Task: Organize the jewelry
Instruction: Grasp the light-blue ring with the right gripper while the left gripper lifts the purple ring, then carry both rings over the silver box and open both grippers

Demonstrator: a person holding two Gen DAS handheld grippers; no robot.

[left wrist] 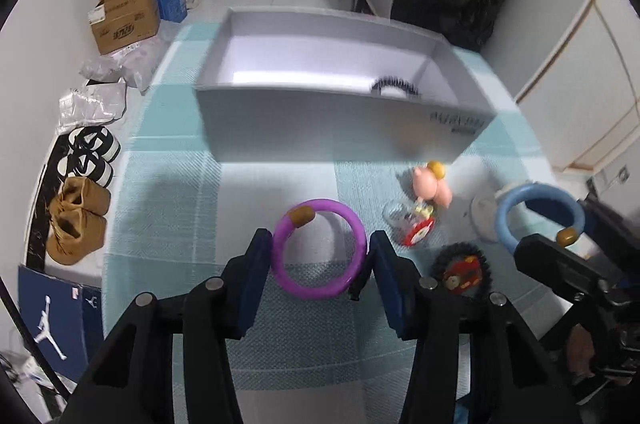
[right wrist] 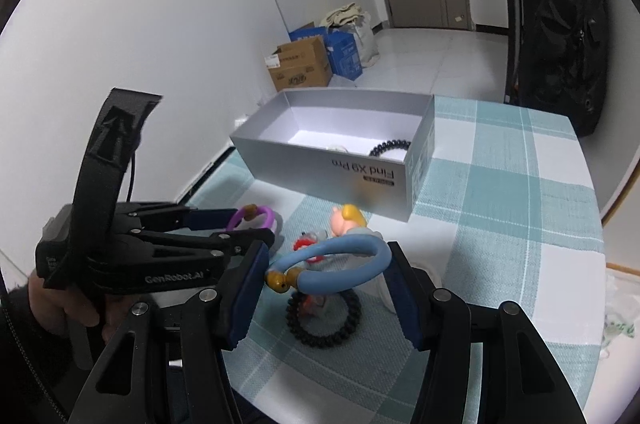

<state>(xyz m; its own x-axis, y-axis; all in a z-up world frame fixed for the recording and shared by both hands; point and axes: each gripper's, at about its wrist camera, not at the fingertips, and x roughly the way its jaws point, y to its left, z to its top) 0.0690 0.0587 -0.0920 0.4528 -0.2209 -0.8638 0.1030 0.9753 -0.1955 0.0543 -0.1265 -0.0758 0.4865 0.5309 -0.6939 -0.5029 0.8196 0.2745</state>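
Checked tablecloth (left wrist: 180, 152): left tool (left wrist: 320, 256) grips one purple bangle (left wrist: 320, 248), right tool (right wrist: 328, 280) one blue bangle (right wrist: 340, 264).

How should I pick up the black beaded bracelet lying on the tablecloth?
The black beaded bracelet lies flat with a red charm inside the ring, so take it by the rim. Come down from above, one finger inside the ring and one outside, on the stretch nearest the right tool, away from the charm. That tool looks closed on the blue bangle.
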